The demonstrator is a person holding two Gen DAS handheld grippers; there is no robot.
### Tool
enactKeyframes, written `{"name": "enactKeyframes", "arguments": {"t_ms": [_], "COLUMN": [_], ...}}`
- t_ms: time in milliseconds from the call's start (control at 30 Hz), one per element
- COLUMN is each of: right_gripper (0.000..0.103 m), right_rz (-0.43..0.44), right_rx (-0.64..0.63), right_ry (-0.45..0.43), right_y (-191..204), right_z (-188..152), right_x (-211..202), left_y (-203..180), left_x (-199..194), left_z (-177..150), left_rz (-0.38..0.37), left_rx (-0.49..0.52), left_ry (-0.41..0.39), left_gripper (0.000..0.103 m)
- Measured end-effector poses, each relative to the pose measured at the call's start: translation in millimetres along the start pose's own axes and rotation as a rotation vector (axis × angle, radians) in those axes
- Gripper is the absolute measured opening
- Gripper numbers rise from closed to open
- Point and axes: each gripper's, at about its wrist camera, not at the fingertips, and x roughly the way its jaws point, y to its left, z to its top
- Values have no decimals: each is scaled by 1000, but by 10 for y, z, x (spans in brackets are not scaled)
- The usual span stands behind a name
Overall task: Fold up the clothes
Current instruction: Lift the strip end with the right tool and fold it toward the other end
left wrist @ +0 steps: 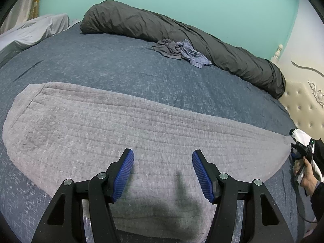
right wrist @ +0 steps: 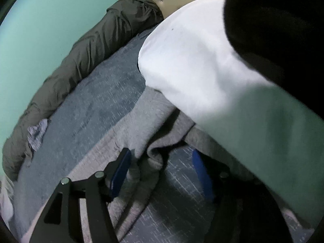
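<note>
Spread on blue bedding [left wrist: 125, 68], the grey garment [left wrist: 125, 125] lies under the left tool [left wrist: 163, 173], fingers apart.

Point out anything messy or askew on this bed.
Two crumpled garments lie bunched against the rolled dark duvet, unfolded. The grey towel lies mostly flat, but the right wrist view shows its end rucked up into a fold between the right gripper's open jaws.

The left gripper [left wrist: 163, 171], jaws apart, hovers over a grey towel [left wrist: 121, 125] (crumpled clothes [left wrist: 180, 50] lie at one o'clock).
</note>
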Motion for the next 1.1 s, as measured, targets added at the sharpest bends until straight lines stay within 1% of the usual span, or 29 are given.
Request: {"name": "enactKeyframes", "arguments": {"t_ms": [33, 67, 233, 367, 500, 567, 600, 633, 667, 767, 933, 1100], "right_gripper": [66, 69, 71, 71, 71, 40, 39, 33, 29, 22, 19, 18], "right_rz": [14, 29, 100, 79, 61, 60, 55, 50, 46, 38, 42, 55], "right_rx": [4, 8, 28, 63, 27, -12, -34, -56, -78, -143, -236, -247], "right_ry": [-3, -6, -20, -3, 8, 1, -8, -16, -24, -53, -109, -142], "right_y": [3, 7, 24, 19, 85, 127, 154, 181, 208, 331, 521, 714], "right_z": [-1, -2, -8, 21, 49, 33, 20, 7, -5, 16, 138, 439], "right_x": [-3, -5, -19, 123, 217, 189, 155, 120, 86, -93, -540, -904], "left_y": [-1, -2, -26, -16, 14, 42, 56, 70, 85, 128, 197, 262], "left_x": [-2, -4, 8, 3, -1, -19, -30, -40, -51, -82, -159, -278], "left_z": [1, 2, -10, -7, 3, 6, 7, 8, 10, 13, 13, 1], "left_rz": [0, 0, -2, 1, 8, 9, 9, 10, 10, 11, 9, 3], "left_rx": [0, -1, 8, 8, 6, 2, -1, -3, -5, -12, -23, -30], "left_ry": [-1, -2, 4, 6, 3, 2, 1, 1, 0, -1, -7, -19], "left_gripper": [65, 65, 65, 65, 65, 65, 65, 65, 65, 65, 65, 65]}}
